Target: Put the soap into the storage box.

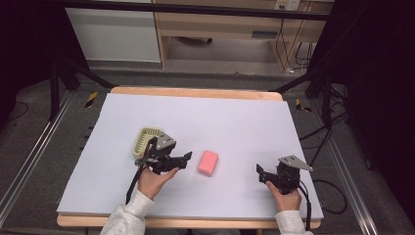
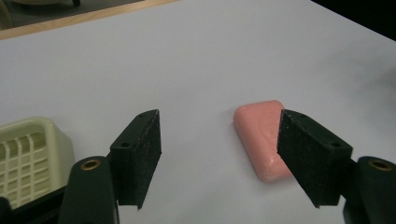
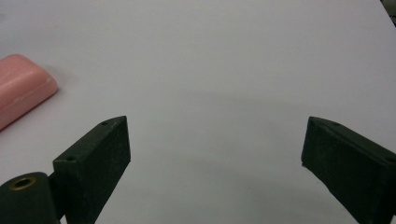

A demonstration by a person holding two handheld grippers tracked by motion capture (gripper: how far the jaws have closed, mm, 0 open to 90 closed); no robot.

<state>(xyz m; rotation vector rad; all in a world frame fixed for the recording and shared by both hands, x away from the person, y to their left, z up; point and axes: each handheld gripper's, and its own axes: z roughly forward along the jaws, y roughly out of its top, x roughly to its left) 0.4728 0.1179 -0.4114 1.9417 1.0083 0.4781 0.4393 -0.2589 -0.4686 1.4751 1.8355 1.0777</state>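
Farthest left on your bench (image 1: 244, 122) sits the pale yellow soap dish (image 1: 145, 139), a slatted tray resting flat on the white cover; in the left gripper view it shows at the lower left corner (image 2: 28, 158), just beside your left gripper.

Your left gripper (image 1: 185, 157) hovers in front of that dish, pointing right toward the soap. Its 2 jaws are spread wide with nothing between them. In the left gripper view (image 2: 219, 154) the far-side jaw overlaps the near end of the soap, though you cannot tell from that angle whether it touches.

The pink soap bar (image 1: 208, 162) lies flat on the bench near the middle, between your 2 grippers and just right of the left one's tips. It is apart from the dish. It appears as a rounded block in the left gripper view (image 2: 259, 140) and at the left edge of the right gripper view (image 3: 21, 86).

Your right gripper (image 1: 260, 172) is held low near the front right of the bench, well apart from the soap. Its jaws (image 3: 215, 163) are spread wide over bare white cover, holding nothing.
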